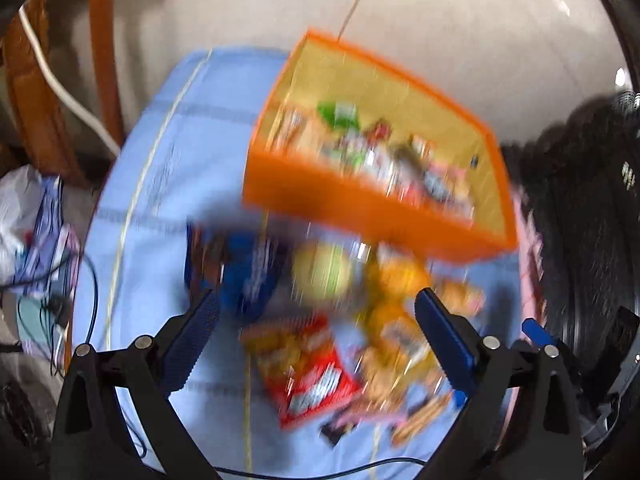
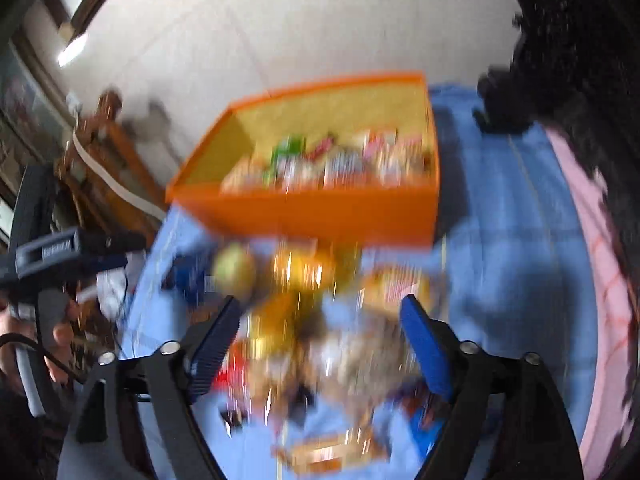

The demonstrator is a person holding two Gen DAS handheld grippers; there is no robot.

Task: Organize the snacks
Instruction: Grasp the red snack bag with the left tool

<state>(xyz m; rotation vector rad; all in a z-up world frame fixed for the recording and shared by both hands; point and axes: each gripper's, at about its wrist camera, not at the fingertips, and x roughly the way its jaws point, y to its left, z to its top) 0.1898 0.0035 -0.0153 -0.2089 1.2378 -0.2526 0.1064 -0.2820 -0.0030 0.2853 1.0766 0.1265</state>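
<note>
Left wrist view: left gripper (image 1: 316,334) wide, nothing between the jaws, above loose snacks (image 1: 320,360) heaped on the blue tabletop cloth (image 1: 160,184) before the orange bin (image 1: 360,208) by its far edge. Right gripper (image 2: 316,344) likewise wide and empty over the same heap. Best to settle, single out one packet, close squarely, then lift clear of the bin's near wall.

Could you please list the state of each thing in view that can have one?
Orange bin: open-topped, partly filled with snack packets.
Loose snacks: piled on the blue cloth in front of the bin, outside it.
Red packet: lying flat on the cloth.
Left tongs: open, empty.
Right tongs: open, empty.
</note>
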